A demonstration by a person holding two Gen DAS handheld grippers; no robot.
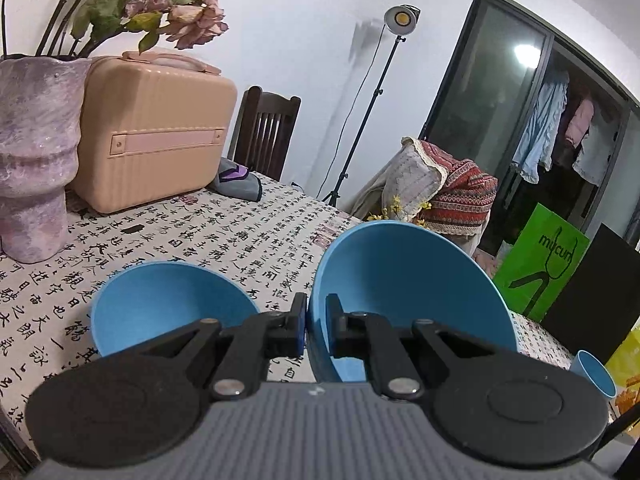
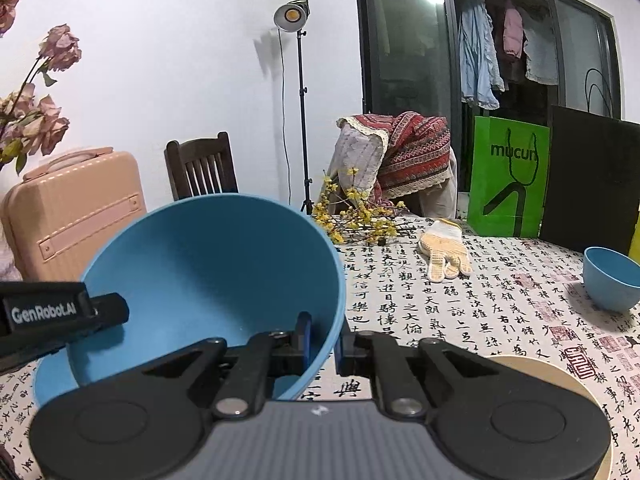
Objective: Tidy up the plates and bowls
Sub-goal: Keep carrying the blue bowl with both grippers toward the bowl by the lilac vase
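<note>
Gripping with the left claw [image 1: 316, 312] the rim of a large blue bowl [image 1: 400, 288]: one finger inside the wall, the other outside, shut tight on the thin edge. Gripping the same bowl's opposite rim with the right claw [image 2: 323, 340], likewise pinched on the wall from both sides. Held tilted between the two claws, mouth turned back toward them, above the table [image 1: 224, 240] with its calligraphy-print cloth.

Just left of the left claw, resting upright on the table: a second blue bowl [image 1: 172, 304], nothing inside. Seen from the right wrist, below the held bowl and left of the right claw: a blue edge low on the cloth, bowl or plate impossible to tell.

Directly under and right of the right claw: a beige plate [image 2: 540, 372], flat on the table. Farther ahead and to the right of that claw: a small blue bowl [image 2: 610, 278], upright, well apart from the rest.

Ahead of the right claw: a knitted glove [image 2: 444, 256] lying flat and a spray of yellow flowers [image 2: 352, 216] beyond it. Far ahead and left of the left claw: a pink case [image 1: 152, 132] beside a mottled purple vase [image 1: 32, 152].
</note>
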